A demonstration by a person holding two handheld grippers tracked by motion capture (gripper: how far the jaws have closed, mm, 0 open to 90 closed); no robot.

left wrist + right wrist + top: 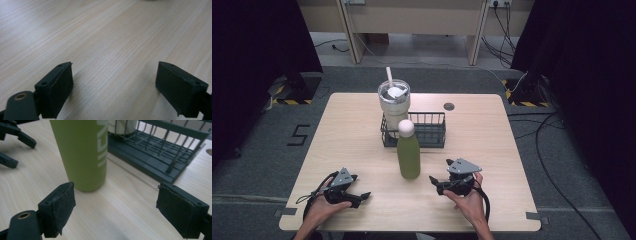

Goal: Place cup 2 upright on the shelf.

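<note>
A green bottle with a pale cap stands upright near the table's middle, just in front of a dark wire basket. In the basket's left end stands a steel tumbler with a lid and a straw. My left gripper rests open at the front left, jaws pointing right over bare wood. To the bottle's right, my right gripper is open and points left. In the right gripper view its jaws are wide apart, with the green bottle just ahead and left of centre, untouched.
The wooden table has bare room left and right of the basket. A small round grommet sits at the back. Behind the bottle I see the basket. The left gripper is farther off.
</note>
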